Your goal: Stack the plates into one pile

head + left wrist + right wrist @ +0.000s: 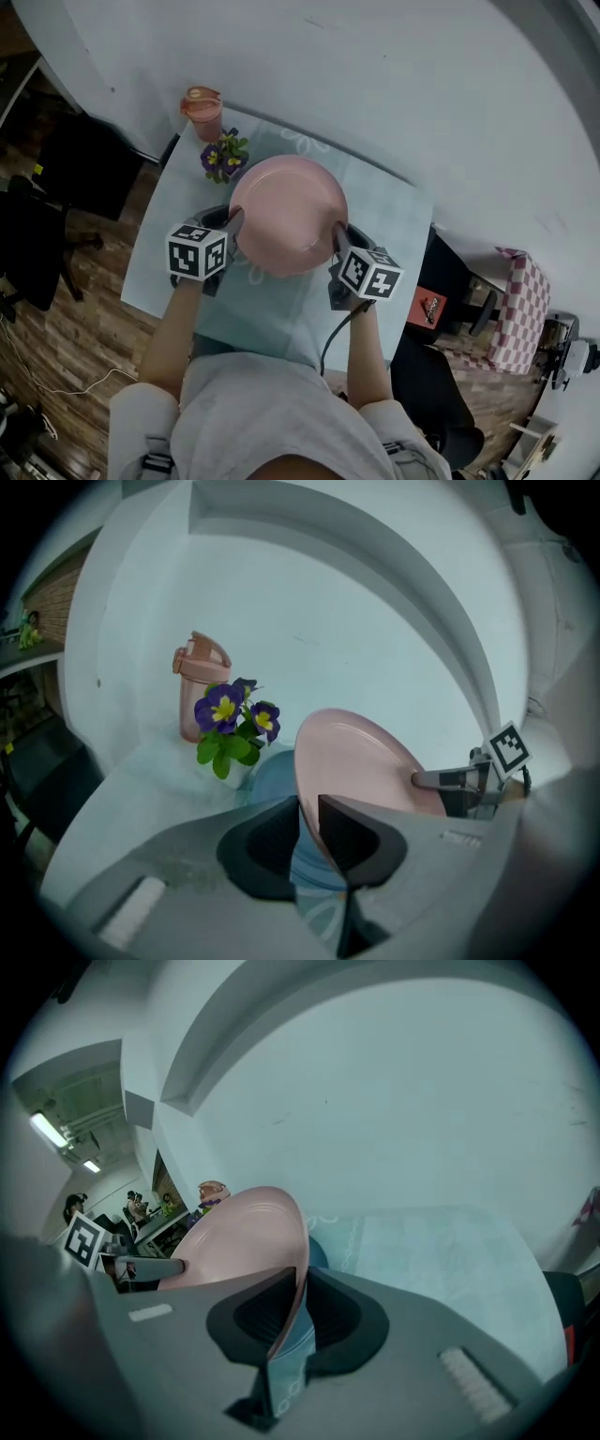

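A pink lidded cup stands just beside purple flowers on a pale tablecloth, perhaps touching.

Soft even daylight; dark, possibly blurred fisheye edges.

pink plate and a blue plate, pale blue counter with faint white swirls, purple-yellow flowers with green leaves, salmon pink cup, plus a red-white checked cloth.

The plate sits between left tool and right tool, above another plate.
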### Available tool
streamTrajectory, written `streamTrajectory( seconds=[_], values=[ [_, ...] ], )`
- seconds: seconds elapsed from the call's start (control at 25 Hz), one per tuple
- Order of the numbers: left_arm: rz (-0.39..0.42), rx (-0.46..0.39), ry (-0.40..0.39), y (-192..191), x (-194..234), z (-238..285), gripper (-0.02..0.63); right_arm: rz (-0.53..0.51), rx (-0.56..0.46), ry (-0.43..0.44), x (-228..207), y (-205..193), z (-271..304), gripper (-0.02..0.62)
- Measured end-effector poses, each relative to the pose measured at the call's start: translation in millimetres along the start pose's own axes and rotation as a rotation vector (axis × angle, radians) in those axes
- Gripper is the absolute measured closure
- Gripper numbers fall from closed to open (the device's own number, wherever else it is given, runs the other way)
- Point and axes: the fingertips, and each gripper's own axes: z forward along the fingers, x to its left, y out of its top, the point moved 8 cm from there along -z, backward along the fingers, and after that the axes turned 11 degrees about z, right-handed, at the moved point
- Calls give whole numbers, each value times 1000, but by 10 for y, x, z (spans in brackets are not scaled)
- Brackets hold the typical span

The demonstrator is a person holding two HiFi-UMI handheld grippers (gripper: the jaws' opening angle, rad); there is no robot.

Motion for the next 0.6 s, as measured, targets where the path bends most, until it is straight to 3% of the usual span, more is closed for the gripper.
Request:
streamTrajectory(
  seconds=[0.6],
  values=[
    [-74,104,115,-175,220,311,529,-62,124,25,-153,60,694,552]
  ],
)
